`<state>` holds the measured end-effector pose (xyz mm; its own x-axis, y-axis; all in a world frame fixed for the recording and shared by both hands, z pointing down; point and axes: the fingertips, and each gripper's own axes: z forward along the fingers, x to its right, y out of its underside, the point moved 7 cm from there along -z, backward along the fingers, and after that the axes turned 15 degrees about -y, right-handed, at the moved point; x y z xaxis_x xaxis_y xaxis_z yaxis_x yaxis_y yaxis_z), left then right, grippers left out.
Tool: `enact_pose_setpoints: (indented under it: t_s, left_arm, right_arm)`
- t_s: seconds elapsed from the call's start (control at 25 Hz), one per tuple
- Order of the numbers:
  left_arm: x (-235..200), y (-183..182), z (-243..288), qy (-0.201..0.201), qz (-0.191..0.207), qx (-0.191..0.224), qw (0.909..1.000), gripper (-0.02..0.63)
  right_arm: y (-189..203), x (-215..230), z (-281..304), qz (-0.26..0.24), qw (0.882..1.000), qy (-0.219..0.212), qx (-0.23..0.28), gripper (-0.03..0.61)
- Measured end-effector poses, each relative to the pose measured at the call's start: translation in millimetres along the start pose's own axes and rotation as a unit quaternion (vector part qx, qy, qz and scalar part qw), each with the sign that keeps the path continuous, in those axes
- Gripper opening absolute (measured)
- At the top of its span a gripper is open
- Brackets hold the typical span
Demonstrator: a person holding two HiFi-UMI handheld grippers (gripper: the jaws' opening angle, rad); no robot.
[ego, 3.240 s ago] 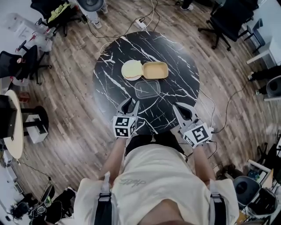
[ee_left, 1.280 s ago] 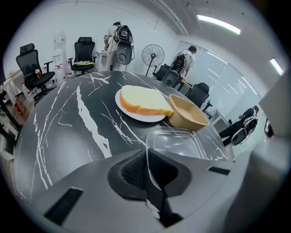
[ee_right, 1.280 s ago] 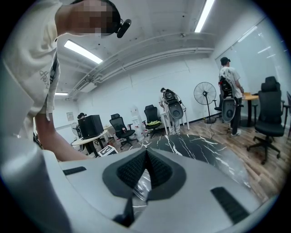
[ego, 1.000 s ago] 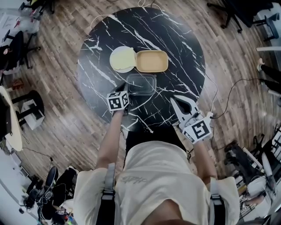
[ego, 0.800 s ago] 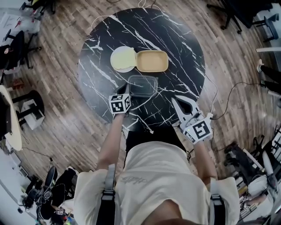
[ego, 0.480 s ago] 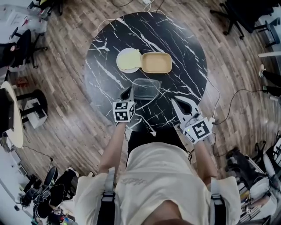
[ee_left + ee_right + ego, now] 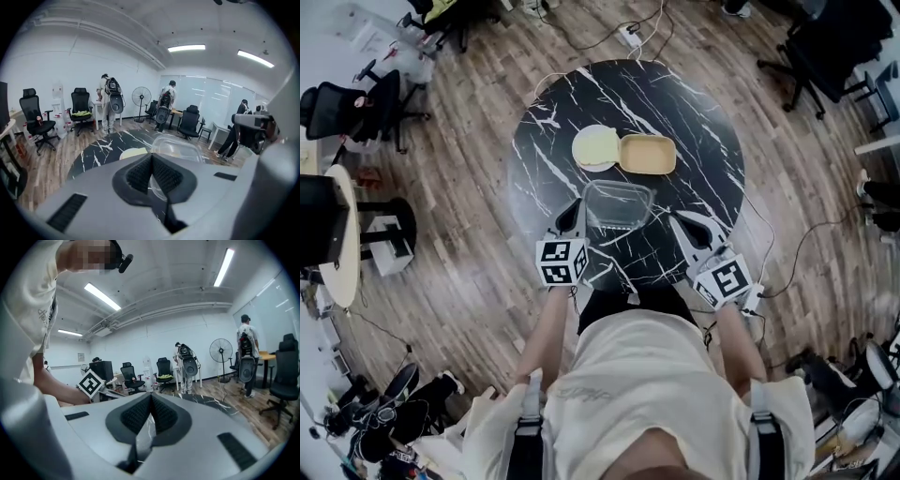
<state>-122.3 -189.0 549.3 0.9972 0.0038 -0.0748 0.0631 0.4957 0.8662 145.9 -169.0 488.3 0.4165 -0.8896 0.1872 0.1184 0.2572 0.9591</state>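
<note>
On the round black marble table (image 7: 675, 94) lie a white plate with a pale yellow slab (image 7: 596, 147) and, touching its right side, a tan tray (image 7: 648, 154). My left gripper (image 7: 578, 212) is shut on the near left edge of a clear plastic container (image 7: 619, 204). In the left gripper view that clear container (image 7: 180, 147) hangs tilted above the table (image 7: 98, 150), its rim pinched at the gripper (image 7: 152, 157), with the plate (image 7: 133, 153) behind it. My right gripper (image 7: 686, 225) hovers over the table's near right edge, shut and empty (image 7: 151, 397).
Wooden floor surrounds the table, with cables (image 7: 787, 253) at the right. Office chairs (image 7: 356, 108) stand at the left and one (image 7: 811, 56) at the upper right. A small round side table (image 7: 333, 234) is at far left. People and a fan (image 7: 139, 101) stand at the room's back.
The left gripper has raised the clear container off the table and drawn it slightly toward the near edge. The right gripper has stayed where it was.
</note>
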Motion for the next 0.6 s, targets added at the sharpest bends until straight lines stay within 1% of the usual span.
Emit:
enact_pose_setpoints:
  t_s: [0.16, 0.32, 0.48, 0.6]
  left_arm:
    - [-2, -38, -27, -0.005, -0.004, 0.047, 0.9989, 0.017]
    - [-4, -71, -52, -0.012, -0.001, 0.09, 0.9959, 0.017]
    - [-6, -98, -69, -0.019, 0.003, 0.127, 0.9917, 0.017]
    - [-9, -115, -75, -0.023, 0.007, 0.147, 0.9889, 0.017]
  right_arm:
    - [-18, 0, -6, -0.024, 1.0, 0.003, 0.017, 0.006]
    - [-37, 1, -13, -0.046, 0.998, 0.01, 0.037, 0.006]
    - [-60, 9, -22, -0.061, 0.996, 0.018, 0.061, 0.006]
    - [-77, 15, -28, -0.065, 0.994, 0.022, 0.08, 0.006]
